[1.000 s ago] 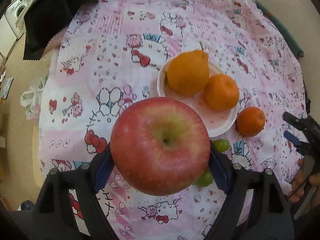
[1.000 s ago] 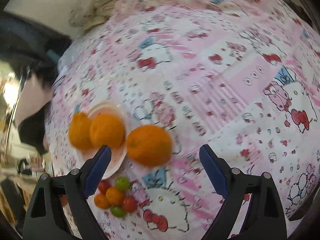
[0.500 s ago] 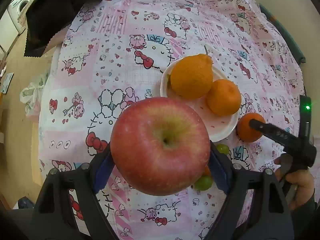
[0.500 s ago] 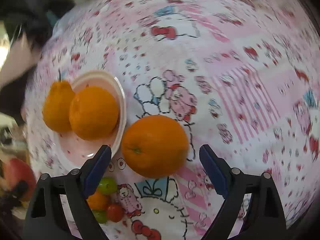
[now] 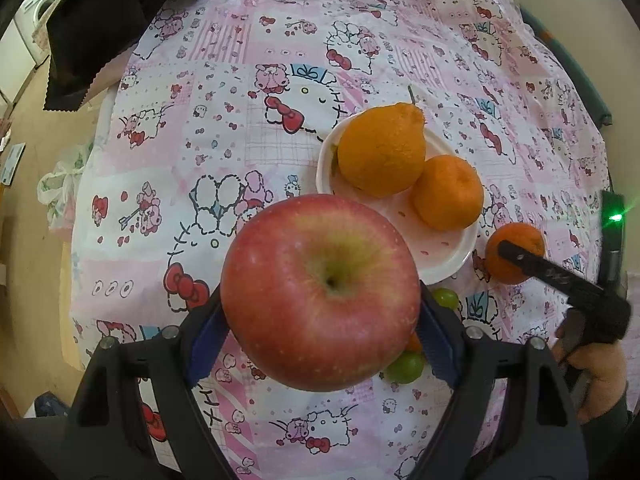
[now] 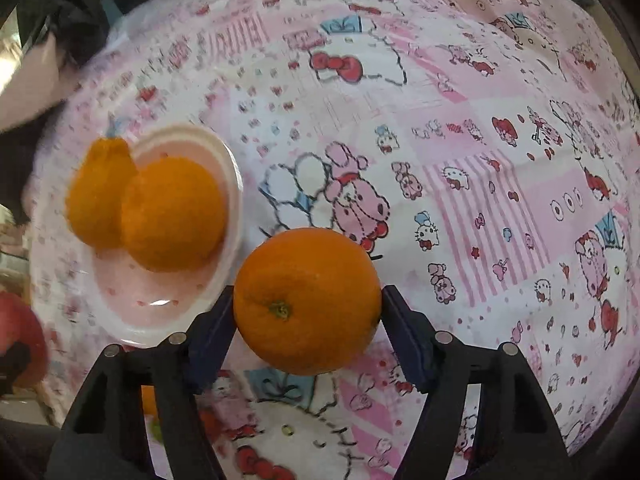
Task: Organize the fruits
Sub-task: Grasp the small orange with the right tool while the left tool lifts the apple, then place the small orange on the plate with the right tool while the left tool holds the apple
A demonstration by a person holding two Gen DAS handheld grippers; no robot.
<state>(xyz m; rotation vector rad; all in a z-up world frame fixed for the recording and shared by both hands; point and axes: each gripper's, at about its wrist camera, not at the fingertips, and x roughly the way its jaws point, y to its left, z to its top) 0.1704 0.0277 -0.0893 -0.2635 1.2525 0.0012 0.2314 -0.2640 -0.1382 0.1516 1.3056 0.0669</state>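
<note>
While the left gripper (image 5: pixel 320 320) clamps a red apple (image 5: pixel 320 292) above the table (image 5: pixel 224 120), the right gripper (image 6: pixel 306 332) has just been closing, its pads now touching an orange (image 6: pixel 307 300) beside the plate (image 6: pixel 224 276) holding two oranges.

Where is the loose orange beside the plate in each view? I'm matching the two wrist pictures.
Left wrist: the orange lies right of centre, just off the plate's right rim, partly behind the right tongs' fingers.
Right wrist: the orange sits low centre, between the right tongs.
Shared landmark: the plate holding two oranges.
</note>
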